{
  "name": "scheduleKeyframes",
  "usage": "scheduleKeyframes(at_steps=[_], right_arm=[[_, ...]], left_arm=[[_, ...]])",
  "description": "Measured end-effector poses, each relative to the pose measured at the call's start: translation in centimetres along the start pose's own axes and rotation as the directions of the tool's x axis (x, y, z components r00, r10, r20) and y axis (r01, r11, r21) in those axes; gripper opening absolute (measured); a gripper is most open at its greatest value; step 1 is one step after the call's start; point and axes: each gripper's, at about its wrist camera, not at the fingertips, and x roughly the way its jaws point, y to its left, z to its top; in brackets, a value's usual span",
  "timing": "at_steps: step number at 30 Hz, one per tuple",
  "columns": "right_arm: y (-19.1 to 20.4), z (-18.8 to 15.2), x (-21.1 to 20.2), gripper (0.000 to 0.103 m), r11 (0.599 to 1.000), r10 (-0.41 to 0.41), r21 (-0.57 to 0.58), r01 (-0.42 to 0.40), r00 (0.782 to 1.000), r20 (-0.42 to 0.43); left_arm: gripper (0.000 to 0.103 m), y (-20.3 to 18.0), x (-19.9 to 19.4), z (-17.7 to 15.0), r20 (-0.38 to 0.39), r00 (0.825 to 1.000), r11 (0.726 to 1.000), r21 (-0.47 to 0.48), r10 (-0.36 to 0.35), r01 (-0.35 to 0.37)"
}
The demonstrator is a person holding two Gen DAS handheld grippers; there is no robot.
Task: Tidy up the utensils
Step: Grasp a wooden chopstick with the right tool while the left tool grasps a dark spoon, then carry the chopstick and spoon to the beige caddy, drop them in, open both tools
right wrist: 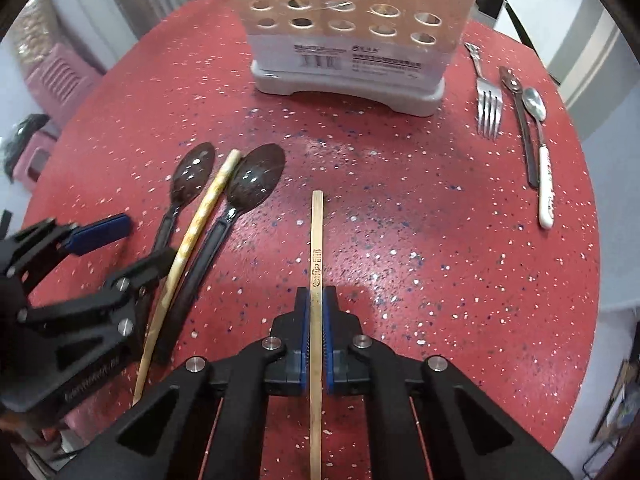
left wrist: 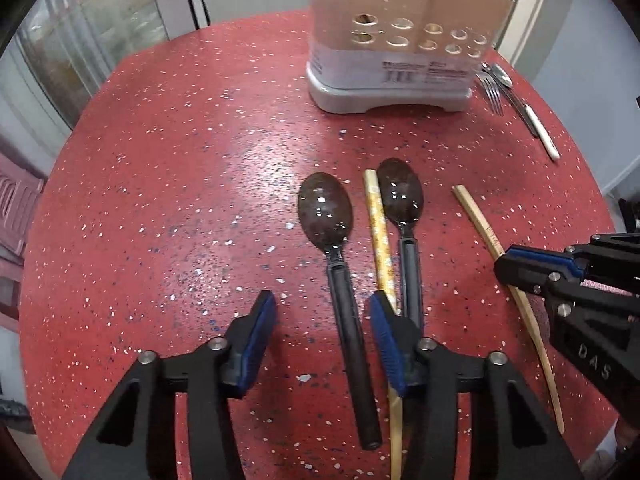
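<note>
My right gripper point(right wrist: 316, 304) has its jaws closed on the plain chopstick point(right wrist: 317, 236), which runs straight out between the blue pads point(right wrist: 330, 320) toward the far edge of the red speckled tabletop point(right wrist: 420, 240); in the left wrist view that same chopstick point(left wrist: 480, 224) lies near the right edge, with the right gripper point(left wrist: 516, 272) clamped about its middle. My left gripper point(left wrist: 320, 312) has its jaws spread wide, low over the near part of the tabletop point(left wrist: 180, 200) — the handle of the left dark spoon point(left wrist: 326, 208) lies between the pads point(left wrist: 260, 332) without either touching it, as far as I can tell. Just beside it is the patterned chopstick point(left wrist: 378, 224), and touching that on its other side the right dark spoon point(left wrist: 400, 196); the right-hand pad sits over the chopstick and this second spoon's handle. From the right wrist the three show as one tight bundle — spoon point(right wrist: 192, 172), patterned chopstick point(right wrist: 208, 200), spoon point(right wrist: 256, 180) — with the left gripper point(right wrist: 120, 248) over their handles. The perforated utensil holder point(right wrist: 348, 32) stands near the far edge on its grey base. By the right edge lie a metal fork point(right wrist: 489, 108), a dark-handled utensil point(right wrist: 524, 128) and a white-handled spoon point(right wrist: 540, 148), close together and well apart from the bundle.
</note>
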Motion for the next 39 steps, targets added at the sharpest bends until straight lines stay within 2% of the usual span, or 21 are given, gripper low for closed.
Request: scheduleKeyframes(at_steps=[2, 3, 7, 11, 14, 19, 25, 30, 39], right_arm=[[-0.1, -0.7, -0.3, 0.006, 1.0, 0.029, -0.009, -0.029, 0.999, 0.018], [-0.8, -1.3, -0.4, 0.006, 0.999, 0.039, -0.013, -0.038, 0.999, 0.029], [-2.3, -2.7, -1.7, 0.006, 0.995, 0.098, -0.007, -0.098, 0.992, 0.076], [-3.8, -3.2, -3.7, 0.006, 0.985, 0.169, 0.001, -0.171, 0.975, 0.142], [-5.3, -3.3, -4.8, 0.006, 0.975, 0.22, 0.004, -0.224, 0.958, 0.185], [-6.8, -2.8, -7.7, 0.006, 0.955, 0.281, 0.007, -0.295, 0.918, 0.278], [-7.7, -1.8, -11.3, 0.006, 0.947, 0.296, 0.007, -0.321, 0.878, 0.376], [-7.5, 0.6, -13.0, 0.006, 0.946, 0.285, 0.014, -0.325, 0.849, 0.445], [-8.8, 6.8, -17.2, 0.006, 0.949, 0.244, 0.023, -0.316, 0.775, 0.583]], left_arm=[[0.039, -0.5, -0.2, 0.0, -0.002, 1.0, 1.0, 0.025, -0.008, 0.008], [0.036, -0.7, -0.2, -0.1, -0.005, 1.0, 0.999, 0.034, -0.006, 0.006], [0.036, -0.7, -1.0, -1.2, 0.03, 0.999, 1.0, 0.022, -0.019, 0.018], [0.036, -0.3, -2.7, -2.4, 0.118, 0.993, 1.0, -0.004, -0.027, 0.028], [0.036, 0.1, -4.6, -3.0, 0.2, 0.979, 0.998, -0.038, -0.043, 0.052], [0.036, 0.9, -7.1, -2.6, 0.288, 0.956, 0.994, -0.078, -0.057, 0.083], [0.036, 1.3, -10.5, -1.2, 0.388, 0.919, 0.987, -0.102, -0.076, 0.125], [0.036, 1.7, -13.2, 1.1, 0.472, 0.878, 0.982, -0.113, -0.079, 0.149], [0.036, 3.0, -16.2, 8.0, 0.6, 0.798, 0.971, -0.149, -0.061, 0.185]])
